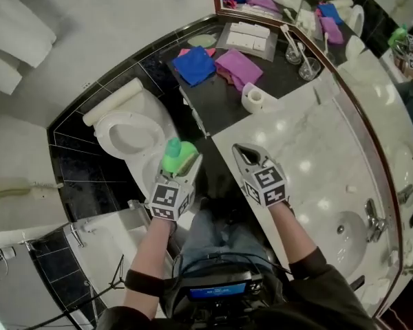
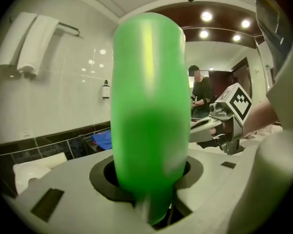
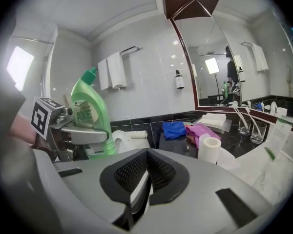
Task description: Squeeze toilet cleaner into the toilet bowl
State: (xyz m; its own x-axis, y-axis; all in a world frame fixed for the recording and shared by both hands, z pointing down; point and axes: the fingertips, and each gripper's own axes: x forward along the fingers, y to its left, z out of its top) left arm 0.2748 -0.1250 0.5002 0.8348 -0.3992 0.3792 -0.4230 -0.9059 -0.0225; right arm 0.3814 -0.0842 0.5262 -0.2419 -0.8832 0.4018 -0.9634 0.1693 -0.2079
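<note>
near the toilet's (image 1: 104,130) front rim, the left gripper (image 1: 184,162) grasps the green cleaner bottle (image 1: 172,157) upright by its body, apparently ready for carrying over the bowl, while the right gripper (image 1: 245,154), clenched on nothing, hangs alongside, likely free for the cap.

Head view: up high, looking steeply down past left gripper (image 1: 180,157) and right gripper (image 1: 244,151) onto toilet (image 1: 127,135) and dark counter (image 1: 220,105). Left gripper view: crammed right up against the green bottle (image 2: 149,116), tiled wall (image 2: 78,82) behind. Right gripper view: low, facing the mirror wall (image 3: 219,67); shares bottle, toilet, blue cloth (image 3: 174,129) with head view.
</note>
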